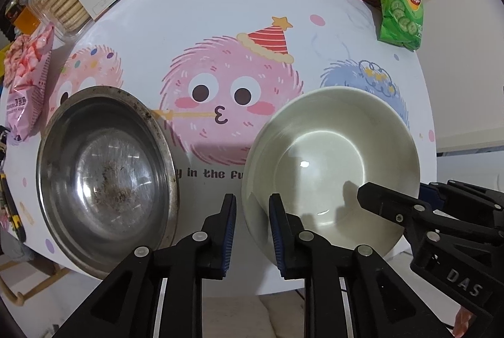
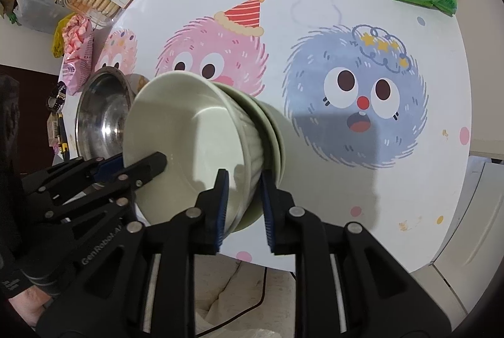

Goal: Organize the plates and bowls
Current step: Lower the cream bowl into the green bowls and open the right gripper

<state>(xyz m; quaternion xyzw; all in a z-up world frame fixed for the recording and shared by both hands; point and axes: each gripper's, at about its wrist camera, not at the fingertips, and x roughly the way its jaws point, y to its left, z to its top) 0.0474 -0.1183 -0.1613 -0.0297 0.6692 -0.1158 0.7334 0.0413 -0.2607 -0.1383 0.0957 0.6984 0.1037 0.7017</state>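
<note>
The pale green glazed ceramic bowl point(image 1: 330, 168) is nested in 2 more bowls of the same make point(image 2: 277, 139), and the stack stands on the round white table with printed cartoon fluff-balls point(image 1: 220, 23), close to its near edge and just right of the dented stainless-steel bowl point(image 1: 104, 177). The left gripper point(image 1: 252, 231) straddles the left rim of the top bowl, 1 blue ribbed pad inside and 1 outside; a gap shows at the rim, so the jaws read as released. The right gripper point(image 2: 242, 205) straddles the opposite rim wall in the same way, its pads also standing off the ceramic, not clamped. Judged handling: glazed ceramic is rigid, fairly heavy, slick and chip-prone; grip the rim wall squarely, 1 pad on the smooth interior, 1 on the fluted exterior, at opposed points. The steel bowl is lighter, thin-walled, scuffed and soiled with brown residue at its base, and tolerates knocks better.
</note>
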